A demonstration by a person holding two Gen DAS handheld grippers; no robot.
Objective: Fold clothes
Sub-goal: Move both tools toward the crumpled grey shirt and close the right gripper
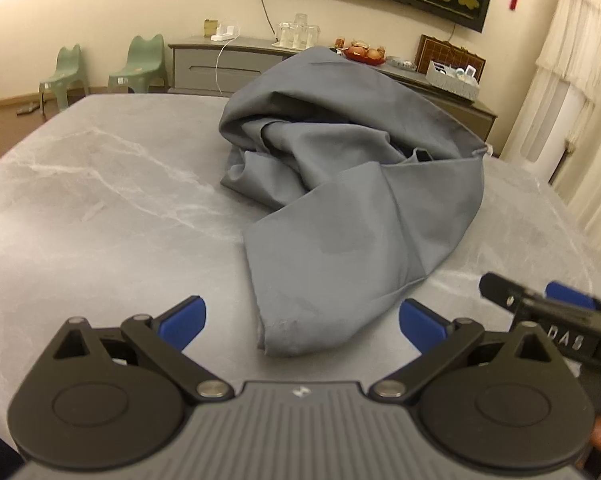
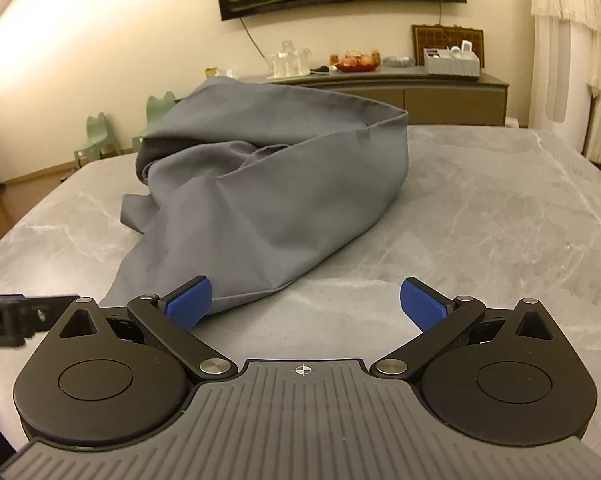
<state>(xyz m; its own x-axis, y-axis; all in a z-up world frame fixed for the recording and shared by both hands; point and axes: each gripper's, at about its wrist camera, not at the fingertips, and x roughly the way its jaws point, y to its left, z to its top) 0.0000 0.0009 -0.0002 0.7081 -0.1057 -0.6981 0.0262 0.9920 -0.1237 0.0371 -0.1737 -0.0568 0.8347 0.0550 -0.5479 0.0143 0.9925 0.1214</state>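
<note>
Grey garment (image 1: 340, 184): crumpled heap, possibly trousers, mid marble table (image 1: 100, 208).
Left gripper (image 1: 302, 326): spread wide, empty, at garment's near hem.
Right gripper (image 2: 306, 304): spread wide, empty, beside same hem.

Beyond the left claw (image 1: 302, 322), the grey garment (image 1: 352, 184) hides its own inner folds and part of the sideboard (image 1: 204, 66); small sideboard items stay too blurred to identify.

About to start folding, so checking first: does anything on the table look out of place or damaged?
Only the grey garment, heaped and twisted on the marble table. Both grippers, left and right, are open.
</note>
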